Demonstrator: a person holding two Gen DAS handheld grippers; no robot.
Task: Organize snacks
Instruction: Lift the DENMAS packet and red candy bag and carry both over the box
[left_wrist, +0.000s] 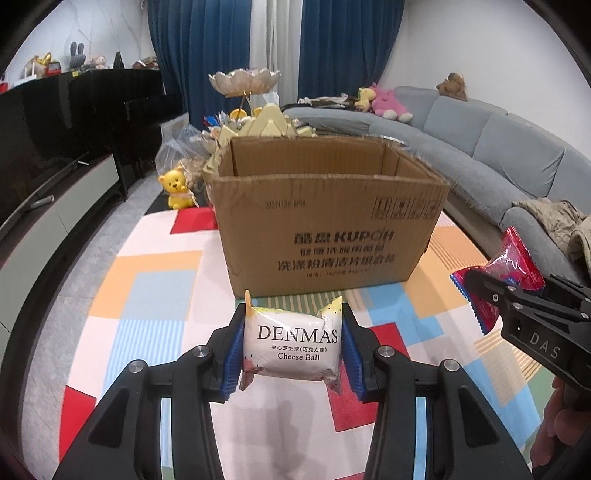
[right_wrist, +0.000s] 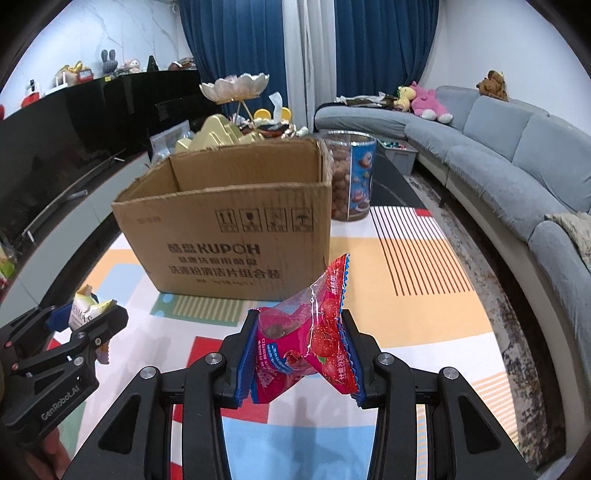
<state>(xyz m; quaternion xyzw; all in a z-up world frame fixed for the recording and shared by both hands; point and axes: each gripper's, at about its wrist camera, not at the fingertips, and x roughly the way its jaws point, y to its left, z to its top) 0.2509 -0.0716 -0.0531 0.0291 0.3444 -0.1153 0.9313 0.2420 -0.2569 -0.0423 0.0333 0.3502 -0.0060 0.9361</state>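
An open cardboard box (left_wrist: 332, 221) stood on the patterned mat (left_wrist: 155, 295), flaps up; from both wrist views its interior floor was hidden, so contents could not be told. Just behind its right corner a clear cylindrical tub (right_wrist: 351, 177) held brown round snacks, with a cartoon label on its side. Beyond the box lay a clear plastic bag (left_wrist: 181, 147) of loose items and a tiered dish stand (left_wrist: 243, 83), contents too small to tell. The left gripper (left_wrist: 291, 350) had its blue-padded fingers (left_wrist: 232, 354) partly closed, pinching a white snack packet (left_wrist: 291, 347) by its two sides, held clear of the mat in front of the box. Packet print read "DENMAS" and "Cheese Ball", with Chinese text between. The right gripper (right_wrist: 301, 354) likewise pinched a red snack packet (right_wrist: 306, 332) between its fingers (right_wrist: 247, 358), one crimped end sticking up; it showed red fruit pictures and Chinese print not legible. Both packets hung side by side, well short of the box opening. Box face read "KUPOH" above lines of Chinese characters, with four handling symbols printed at the upper right. Gripper bodies were marked "DAS" and "GenRobot.AI".
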